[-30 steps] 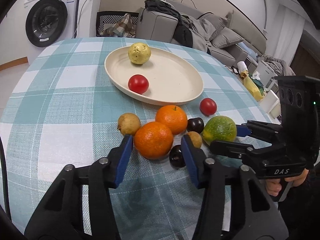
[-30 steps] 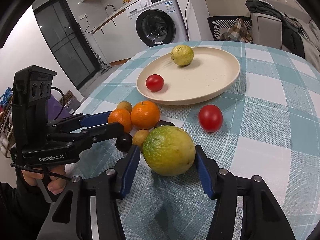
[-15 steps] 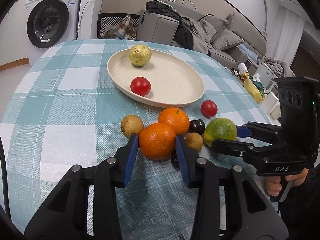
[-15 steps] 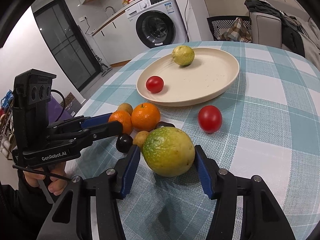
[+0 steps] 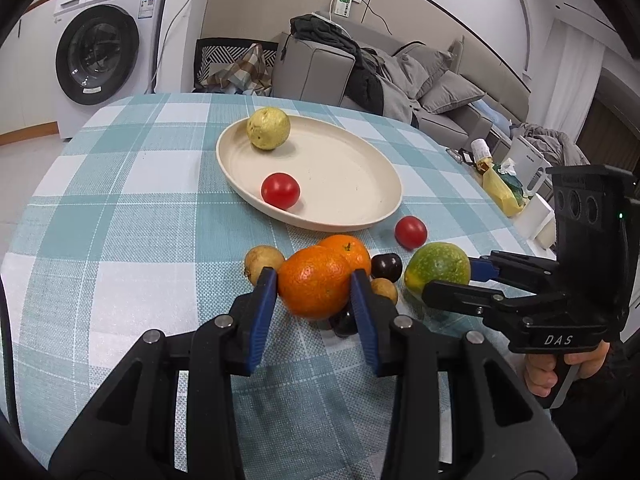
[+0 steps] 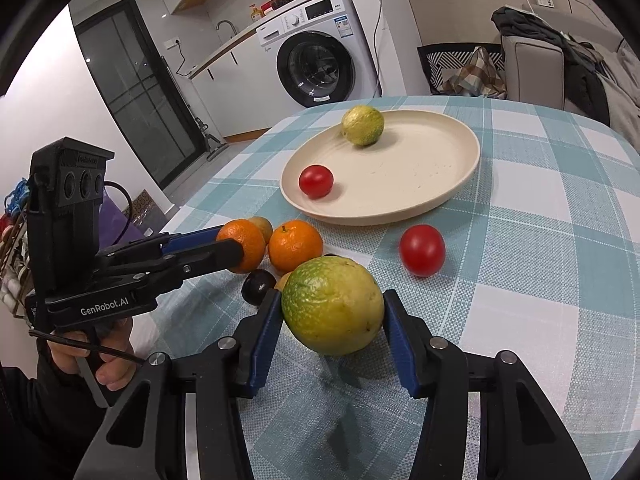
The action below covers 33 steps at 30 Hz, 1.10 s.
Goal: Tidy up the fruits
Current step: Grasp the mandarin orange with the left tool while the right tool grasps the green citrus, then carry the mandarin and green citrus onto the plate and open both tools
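Two fruits are being taken at once near the front edge of a round table [image 5: 120, 208] covered in teal-and-white check cloth. The left gripper [image 5: 314, 286] is pinching a near orange [image 5: 314, 286], its blue pads pressed against the fruit's two sides at its widest girth. The right gripper [image 6: 332, 312] is straddling a green-yellow citrus [image 6: 332, 312], its jaws closing; the left pad is touching the rind, while a thin gap seems to remain at the right pad. Both fruits look firm, round and fairly heavy for their size, with pebbled rind that should give some friction; a grip across the middle is likely safest, since a hold above or below it could let the ball squirt out. Just behind them a second orange [image 5: 348, 250], two dark plums [image 5: 386, 266], two small tan fruits [image 5: 262, 260] and a loose tomato [image 5: 411, 232] are clustering together, some touching. Toward the table's middle, a cream oval plate [image 5: 360, 184] is already holding a yellow guava-like fruit [image 5: 268, 128] at its far rim and a red tomato [image 5: 281, 190] at its near rim. The left wrist view is showing a sofa [image 5: 400, 76] piled with clothes; the right wrist view is showing instead a dark glass door [image 6: 132, 92], and the person's hand [image 6: 96, 360] squeezing the left gripper's handle.
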### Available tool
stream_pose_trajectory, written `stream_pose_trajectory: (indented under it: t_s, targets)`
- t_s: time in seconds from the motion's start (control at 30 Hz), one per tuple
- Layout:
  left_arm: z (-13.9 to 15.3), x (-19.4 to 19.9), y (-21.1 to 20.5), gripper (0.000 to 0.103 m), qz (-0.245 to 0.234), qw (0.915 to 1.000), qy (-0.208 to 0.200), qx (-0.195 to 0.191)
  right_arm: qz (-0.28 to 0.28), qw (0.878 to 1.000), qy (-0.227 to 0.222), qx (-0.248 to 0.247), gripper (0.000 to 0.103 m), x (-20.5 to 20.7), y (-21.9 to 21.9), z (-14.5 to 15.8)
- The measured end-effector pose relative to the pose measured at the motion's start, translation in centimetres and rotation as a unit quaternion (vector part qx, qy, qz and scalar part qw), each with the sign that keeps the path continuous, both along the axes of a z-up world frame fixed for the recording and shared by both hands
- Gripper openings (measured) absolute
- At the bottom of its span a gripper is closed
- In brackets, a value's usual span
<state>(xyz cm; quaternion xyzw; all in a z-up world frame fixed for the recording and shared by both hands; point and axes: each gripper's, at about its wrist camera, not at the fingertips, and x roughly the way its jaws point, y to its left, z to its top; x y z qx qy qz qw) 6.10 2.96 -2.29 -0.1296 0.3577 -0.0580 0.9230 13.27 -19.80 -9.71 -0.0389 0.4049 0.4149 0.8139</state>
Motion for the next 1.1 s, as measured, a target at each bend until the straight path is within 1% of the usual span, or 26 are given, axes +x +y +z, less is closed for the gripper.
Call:
stream_pose_trajectory:
  t_s: [0.2, 0.4, 0.67, 0.9, 1.1]
  targets:
    - [0.9, -0.4, 0.1, 0.035, 0.006, 0.9998, -0.017, 0.002, -0.012, 1.0, -0.016, 0.015, 0.051, 0.0, -0.5, 0.6]
    - [1.8, -0.3, 0.0, 0.035, 0.007, 0.9995, -0.029, 0.006, -0.028, 0.998, -0.045, 0.027, 0.051, -0.1, -0.9, 1.8]
    - [3.2, 0.3, -0.8, 0.035, 0.008, 0.9986, -0.046, 0.026, -0.053, 0.996, -0.061, 0.029, 0.051, 0.7, -1.0, 3.1]
    - [4.2, 2.0, -1.0, 0.035, 0.009, 0.9979, -0.052, 0.036, -0.063, 0.995, -0.072, 0.026, 0.051, 1.6, -1.0, 4.2]
    - [4.5, 3.7, -0.7, 0.035, 0.015, 0.9978, -0.049, 0.041, -0.062, 0.994, -0.08, 0.027, 0.051, 2.7, -0.9, 5.2]
